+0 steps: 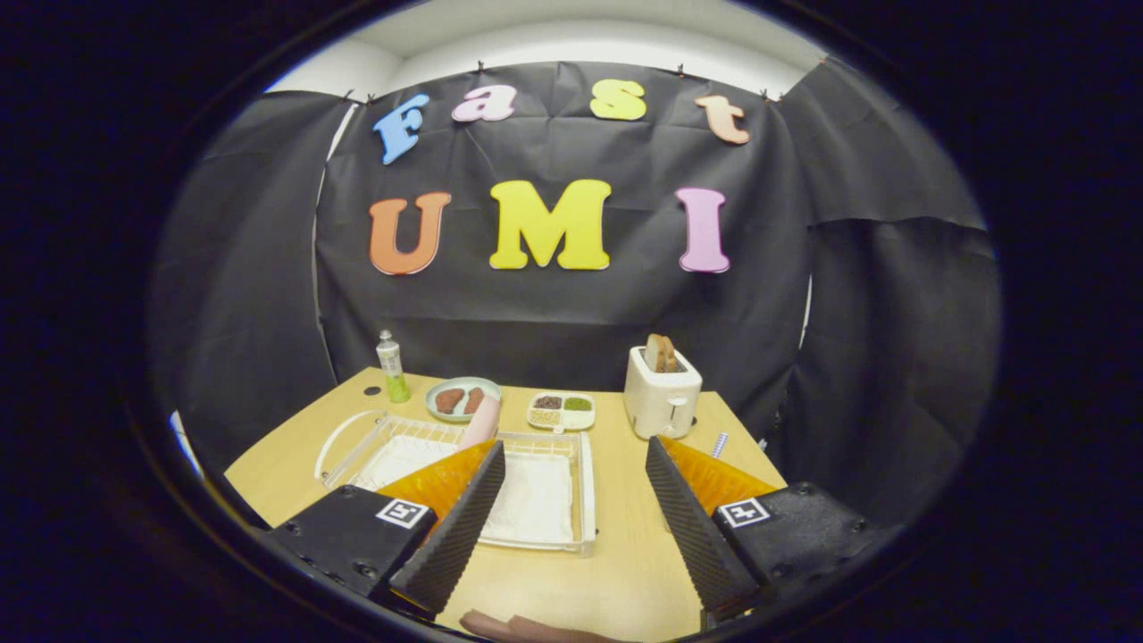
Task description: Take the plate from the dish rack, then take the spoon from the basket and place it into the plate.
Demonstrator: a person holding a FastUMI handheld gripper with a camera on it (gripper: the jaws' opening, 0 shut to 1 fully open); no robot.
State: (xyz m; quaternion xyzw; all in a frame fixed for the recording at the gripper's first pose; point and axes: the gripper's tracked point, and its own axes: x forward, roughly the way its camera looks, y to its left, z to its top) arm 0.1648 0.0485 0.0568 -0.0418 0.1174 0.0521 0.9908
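Note:
My gripper point(574, 446) hangs open above the near part of the wooden table point(625, 554), with nothing between its two ridged black fingers. Just ahead of the left finger lies a clear plastic dish rack point(545, 489). A pink plate point(482, 420) stands on edge at the rack's far end, right beyond the left fingertip. To the left of the rack sits a white wire basket point(371, 446) with a hoop handle; the left finger hides part of it, and I cannot make out a spoon in it.
Along the back of the table stand a green bottle point(391, 366), a pale dish with two brown patties point(463, 399), a divided snack dish point(563, 411) and a white toaster with bread point(661, 393). A small striped blue object point(719, 444) lies beside the toaster.

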